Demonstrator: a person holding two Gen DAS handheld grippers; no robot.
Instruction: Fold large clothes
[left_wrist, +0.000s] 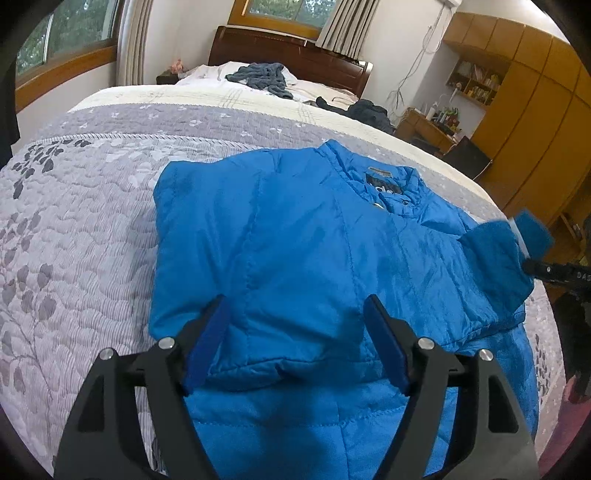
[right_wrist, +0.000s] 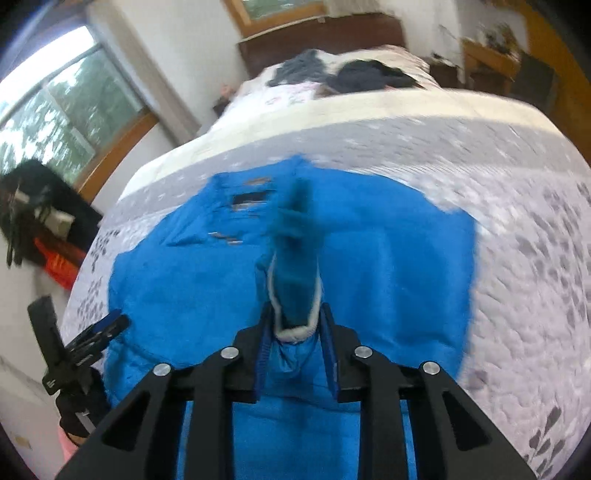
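A bright blue quilted jacket (left_wrist: 295, 251) lies spread on the grey floral bedspread (left_wrist: 74, 229), collar toward the headboard. My left gripper (left_wrist: 295, 314) hovers open over the jacket's lower half, nothing between its blue pads. The left wrist view also shows the right gripper (left_wrist: 532, 254) at the jacket's right edge, holding a fleece-lined cuff. In the blurred right wrist view, my right gripper (right_wrist: 297, 317) is shut on the jacket's sleeve cuff (right_wrist: 295, 280), lifted above the jacket (right_wrist: 388, 266). The left gripper (right_wrist: 107, 325) shows at the lower left.
Dark clothes (left_wrist: 262, 77) lie in heaps near the wooden headboard (left_wrist: 295, 55). A cluttered desk (left_wrist: 428, 125) and yellow wardrobes (left_wrist: 535, 129) stand right of the bed. The bedspread is bare to the jacket's left.
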